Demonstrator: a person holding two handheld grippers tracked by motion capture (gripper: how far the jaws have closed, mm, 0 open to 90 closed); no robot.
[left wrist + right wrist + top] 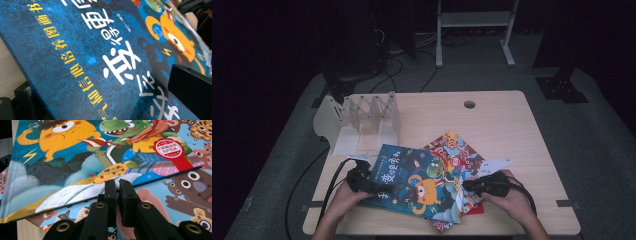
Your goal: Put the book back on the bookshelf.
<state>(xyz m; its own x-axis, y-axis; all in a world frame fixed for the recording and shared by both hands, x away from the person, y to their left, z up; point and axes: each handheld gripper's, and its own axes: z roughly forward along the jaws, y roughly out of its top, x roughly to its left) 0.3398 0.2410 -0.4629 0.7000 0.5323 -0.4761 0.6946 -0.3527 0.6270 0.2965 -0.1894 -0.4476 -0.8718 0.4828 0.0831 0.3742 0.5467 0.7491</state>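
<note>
The left hand-held gripper (379,189) sits at the near left edge of the blue book (414,182), and its own view shows the cover running between a black jaw above and a dark jaw below, so it looks clamped on that edge, though I cannot see the pads meet the paper. The right hand-held gripper (118,185) has its jaws pressed together with barely a sliver between them and nothing in them; the tips rest just at the blue book's right edge, over the cover of the book beneath (190,185). The blue book lies on top of a loose, fanned pile near the front of the counter (502,120), tilted, with a red-and-orange book (457,150) poking out behind it and a white slip (494,164) by the right hand. A white slotted rack (362,120) stands at the far left of the counter, apparently without books in it. My guess is that the blue book is meant to be lifted off the pile and stood in that rack. To do it well, the right jaws should open and take the edge properly instead of nudging it, so both sides rise together; a lift from the left alone would let the book sag and drag the others along.
</note>
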